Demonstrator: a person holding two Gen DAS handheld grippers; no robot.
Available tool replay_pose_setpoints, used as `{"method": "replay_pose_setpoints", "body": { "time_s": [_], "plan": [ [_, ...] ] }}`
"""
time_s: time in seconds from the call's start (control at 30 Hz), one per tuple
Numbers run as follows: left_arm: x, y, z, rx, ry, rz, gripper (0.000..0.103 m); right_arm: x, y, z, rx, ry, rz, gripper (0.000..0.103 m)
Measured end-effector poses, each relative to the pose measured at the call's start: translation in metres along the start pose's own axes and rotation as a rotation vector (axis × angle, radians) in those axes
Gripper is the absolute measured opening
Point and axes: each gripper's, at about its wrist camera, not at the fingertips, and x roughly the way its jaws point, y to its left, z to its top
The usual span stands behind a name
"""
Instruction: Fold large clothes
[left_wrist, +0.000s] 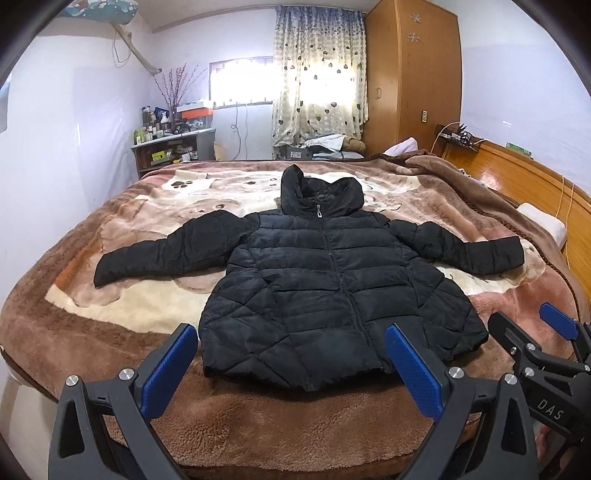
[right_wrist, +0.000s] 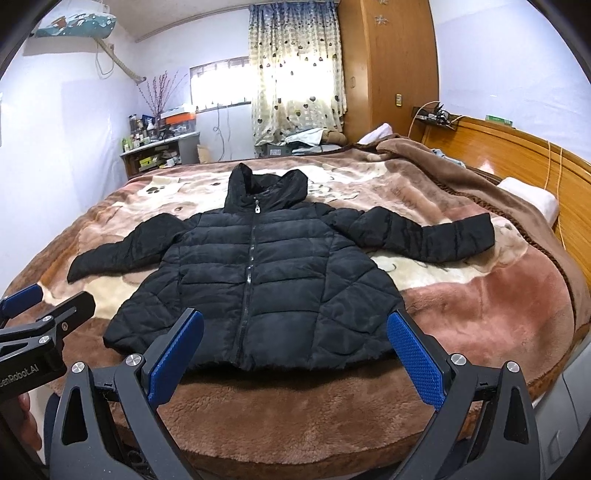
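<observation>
A black hooded puffer jacket (left_wrist: 325, 280) (right_wrist: 255, 280) lies flat and zipped on the bed, front up, both sleeves spread out, hood toward the far side. My left gripper (left_wrist: 291, 362) hovers open above the near edge of the bed, just short of the jacket's hem, nothing between its blue pads. My right gripper (right_wrist: 295, 350) is likewise open and empty in front of the hem. In the left wrist view the right gripper (left_wrist: 532, 332) shows at the right edge; in the right wrist view the left gripper (right_wrist: 44, 299) shows at the left edge.
A brown plush blanket (left_wrist: 258, 417) with a bear print covers the bed. A wooden headboard (left_wrist: 535, 177) and a white pillow (right_wrist: 528, 195) are on the right. A cluttered shelf (left_wrist: 170, 144), a curtained window (left_wrist: 317, 74) and a wardrobe (left_wrist: 413, 74) stand beyond.
</observation>
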Motion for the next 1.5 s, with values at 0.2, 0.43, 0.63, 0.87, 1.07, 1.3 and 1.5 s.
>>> {"method": "replay_pose_setpoints", "body": {
  "time_s": [0.2,0.43,0.63,0.87,1.07,1.3,1.5],
  "plan": [
    [-0.003,0.001,-0.004,0.001,-0.001,0.004,0.103,0.000,-0.003,0.001,0.023,0.003,0.011,0.100],
    [-0.001,-0.002,-0.002,0.005,0.004,0.012,0.103,-0.003,-0.001,0.000,0.006,-0.023,-0.018,0.100],
    [0.000,0.000,-0.001,0.000,0.007,0.022,0.103,-0.001,0.000,0.002,-0.007,-0.021,-0.023,0.100],
    [0.004,0.004,-0.002,-0.001,0.015,0.022,0.103,0.003,0.002,0.001,-0.010,-0.006,-0.025,0.100],
    [0.005,0.003,-0.001,-0.002,0.021,0.027,0.103,0.005,0.004,0.000,-0.012,0.002,-0.029,0.100],
    [0.008,0.003,-0.002,0.001,0.024,0.030,0.103,0.005,0.004,-0.001,-0.014,0.003,-0.029,0.100],
    [0.011,0.003,-0.002,0.005,0.029,0.032,0.103,0.009,0.005,-0.002,-0.012,0.013,-0.036,0.100]
  ]
}}
